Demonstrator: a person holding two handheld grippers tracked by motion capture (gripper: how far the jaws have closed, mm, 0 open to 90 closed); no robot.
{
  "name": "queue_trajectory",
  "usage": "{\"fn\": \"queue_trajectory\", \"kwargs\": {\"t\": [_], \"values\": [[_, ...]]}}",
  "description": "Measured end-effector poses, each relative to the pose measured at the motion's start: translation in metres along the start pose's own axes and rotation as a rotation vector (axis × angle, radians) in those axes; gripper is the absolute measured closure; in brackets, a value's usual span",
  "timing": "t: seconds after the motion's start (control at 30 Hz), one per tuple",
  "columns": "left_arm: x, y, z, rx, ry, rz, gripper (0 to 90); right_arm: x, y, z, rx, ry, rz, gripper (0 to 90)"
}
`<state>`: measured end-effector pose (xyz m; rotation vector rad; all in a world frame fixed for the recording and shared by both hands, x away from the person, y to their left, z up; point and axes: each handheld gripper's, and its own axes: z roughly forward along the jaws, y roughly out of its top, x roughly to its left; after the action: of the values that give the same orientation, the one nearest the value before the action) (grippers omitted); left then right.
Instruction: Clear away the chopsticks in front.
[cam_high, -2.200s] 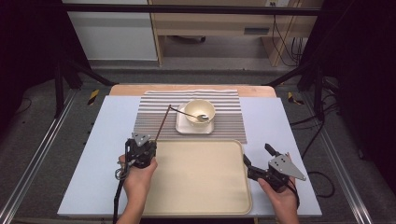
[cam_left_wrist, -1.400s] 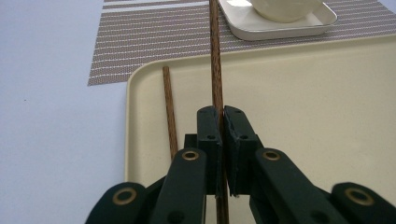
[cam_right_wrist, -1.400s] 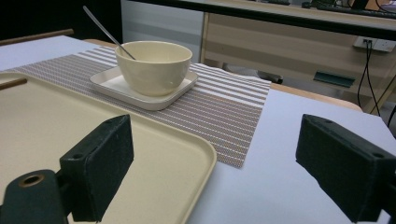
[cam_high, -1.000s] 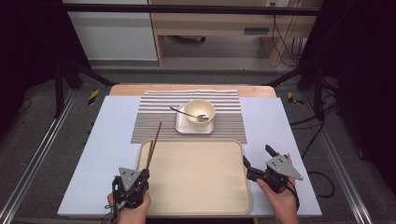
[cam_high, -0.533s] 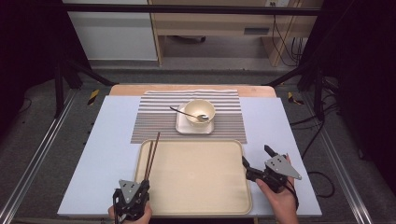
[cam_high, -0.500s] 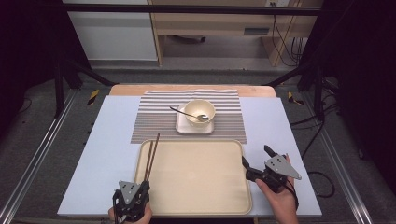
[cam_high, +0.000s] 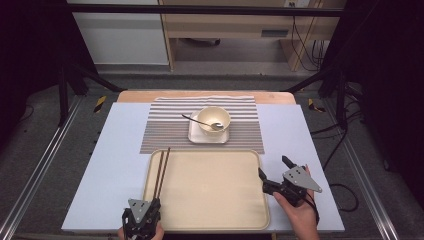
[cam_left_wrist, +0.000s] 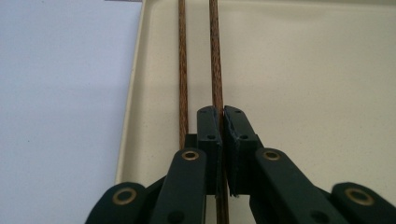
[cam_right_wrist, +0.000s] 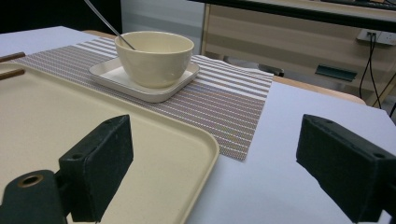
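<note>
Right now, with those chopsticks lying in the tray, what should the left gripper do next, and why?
Probably open its jaws: the left gripper is shut on one of the chopsticks, which already lie along the tray's left edge.

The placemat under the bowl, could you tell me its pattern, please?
Grey and white stripes on the placemat, clearest in the high view.

Dark, grained wooden chopsticks (cam_left_wrist: 212, 56) lie on a matt cream plastic tray (cam_high: 215, 210); at twelve o'clock, a woven striped placemat (cam_high: 165, 130) bears a glossy bowl (cam_high: 215, 119).
</note>
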<state>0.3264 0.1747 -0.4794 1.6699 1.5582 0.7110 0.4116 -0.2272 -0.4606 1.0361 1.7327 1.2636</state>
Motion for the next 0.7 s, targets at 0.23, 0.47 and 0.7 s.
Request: {"fn": "queue_trajectory", "kwargs": {"t": [0.23,0.47,0.7], "values": [[0.0001,-0.0004,0.0036,0.005,-0.002,-0.006,85.7,-0.0001,-0.0001,0.0001,0.002,0.002,0.002,11.3],[0.0021,0.0012,0.0041,0.013,0.0,-0.007,85.7,0.0001,-0.0001,0.0005,-0.001,0.004,-0.003,11.3],[0.0003,-0.0001,0.0057,0.019,-0.003,-0.007,85.7,0.0002,0.0,0.0004,-0.001,0.005,-0.004,11.3]]}}
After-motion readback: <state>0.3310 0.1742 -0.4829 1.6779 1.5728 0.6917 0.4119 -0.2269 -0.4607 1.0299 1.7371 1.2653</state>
